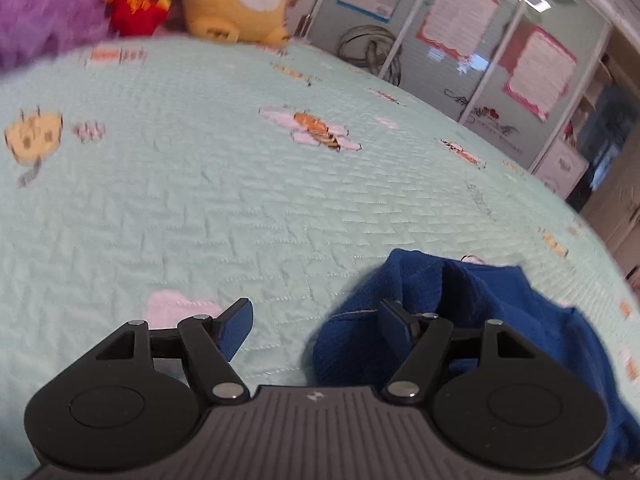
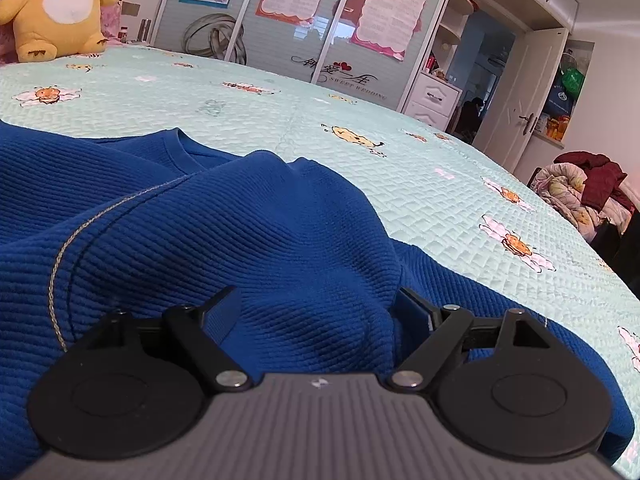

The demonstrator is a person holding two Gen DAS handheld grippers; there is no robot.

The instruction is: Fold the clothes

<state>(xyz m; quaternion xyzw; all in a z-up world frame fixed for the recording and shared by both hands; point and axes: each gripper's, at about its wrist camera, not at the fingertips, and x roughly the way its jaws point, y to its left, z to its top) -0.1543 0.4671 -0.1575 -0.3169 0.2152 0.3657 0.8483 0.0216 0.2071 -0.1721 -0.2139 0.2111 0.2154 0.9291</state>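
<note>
Both grippers are seen over a blue sweater point(image 2: 208, 240) lying rumpled on a mint quilted bedspread point(image 1: 200, 208). Right gripper point(image 2: 316, 312): jaws spread wide, a raised fold of the sweater bulging between them, nothing clamped. Left gripper point(image 1: 316, 322): jaws apart, bare bedspread between them; its right pad point(image 1: 394, 326) sits at the sweater's bunched edge, contact not certain. A yellow plush toy point(image 2: 60, 12) is noted at the bed's far edge, with a red-and-yellow plush point(image 1: 134, 0) and purple fluffy fabric point(image 1: 44, 12) beside it. Wardrobe doors with posters point(image 2: 304, 20) are seen beyond the bed, piled bedding point(image 2: 584, 192) further right.
</note>
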